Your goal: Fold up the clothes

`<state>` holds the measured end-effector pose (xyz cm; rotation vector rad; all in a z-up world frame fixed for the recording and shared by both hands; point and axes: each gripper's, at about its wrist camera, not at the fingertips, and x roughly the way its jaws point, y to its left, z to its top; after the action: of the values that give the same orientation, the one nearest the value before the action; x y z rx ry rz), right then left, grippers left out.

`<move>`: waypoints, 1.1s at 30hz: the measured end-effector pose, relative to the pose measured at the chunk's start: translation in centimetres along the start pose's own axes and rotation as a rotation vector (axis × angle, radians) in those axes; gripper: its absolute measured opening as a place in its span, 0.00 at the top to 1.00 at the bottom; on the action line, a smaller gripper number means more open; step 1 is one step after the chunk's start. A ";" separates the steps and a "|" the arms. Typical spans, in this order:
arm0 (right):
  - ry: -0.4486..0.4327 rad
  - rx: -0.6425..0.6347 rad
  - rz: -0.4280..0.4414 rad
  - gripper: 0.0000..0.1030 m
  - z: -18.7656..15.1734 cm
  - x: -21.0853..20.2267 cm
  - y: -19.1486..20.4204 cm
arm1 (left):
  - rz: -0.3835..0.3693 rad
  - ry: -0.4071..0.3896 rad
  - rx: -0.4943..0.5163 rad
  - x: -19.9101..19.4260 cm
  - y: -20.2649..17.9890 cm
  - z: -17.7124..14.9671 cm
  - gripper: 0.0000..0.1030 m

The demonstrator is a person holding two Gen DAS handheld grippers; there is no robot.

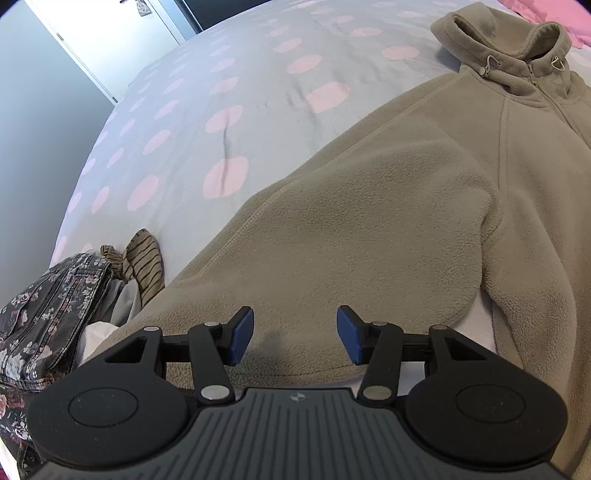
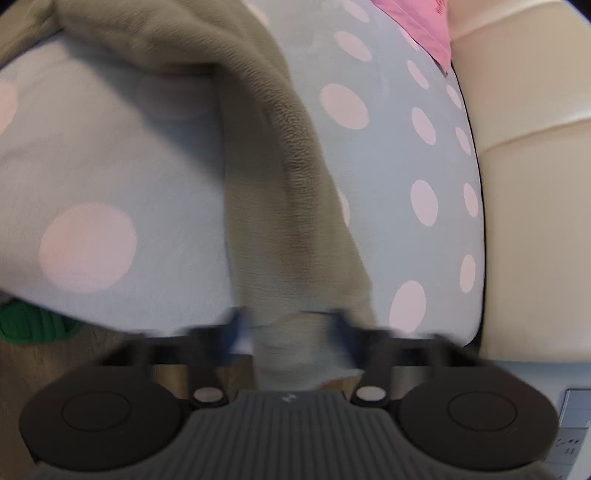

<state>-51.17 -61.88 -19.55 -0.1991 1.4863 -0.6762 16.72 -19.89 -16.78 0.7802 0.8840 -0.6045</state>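
A beige fleece jacket lies spread on the bed, collar at the far right, its sleeve reaching toward me. My left gripper is open and empty, hovering just above the sleeve's end. In the right wrist view, blurred by motion, the jacket's other sleeve runs from the upper left down into my right gripper. The jaws stand on either side of the sleeve's cuff and the sleeve is lifted off the bedspread.
The bed has a light blue bedspread with pink dots. A pile of clothes with floral dark denim and a striped garment lies at the left. A pink pillow and a cream padded surface are at the right. A green object sits low left.
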 end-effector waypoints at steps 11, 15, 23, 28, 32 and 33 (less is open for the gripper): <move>0.004 -0.105 -0.028 0.93 -6.1 -1.7 2.3 | -0.011 -0.014 -0.009 -0.7 0.1 -0.1 0.54; -0.100 -0.094 -0.072 0.33 -5.9 -3.1 2.2 | 0.000 -0.004 -0.007 -0.6 0.1 -0.4 0.54; -0.129 -0.129 -0.136 0.15 -2.1 -0.6 2.0 | 0.015 0.004 -0.009 -0.5 -0.1 -0.5 0.54; -0.107 -0.159 -0.121 0.49 -1.9 0.2 3.0 | 0.019 0.009 0.011 -0.3 -0.6 -0.5 0.54; -0.170 -0.319 -0.243 0.61 -3.7 -1.6 4.0 | 0.012 0.009 0.016 -0.2 -0.8 -0.4 0.54; -0.183 -0.353 -0.300 0.63 -4.4 -2.1 3.7 | 0.010 0.009 0.017 -0.2 -0.9 -0.4 0.54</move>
<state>-54.13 -56.56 -20.20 -0.7482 1.4026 -0.6098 15.82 -20.08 -17.07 0.8032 0.8840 -0.6003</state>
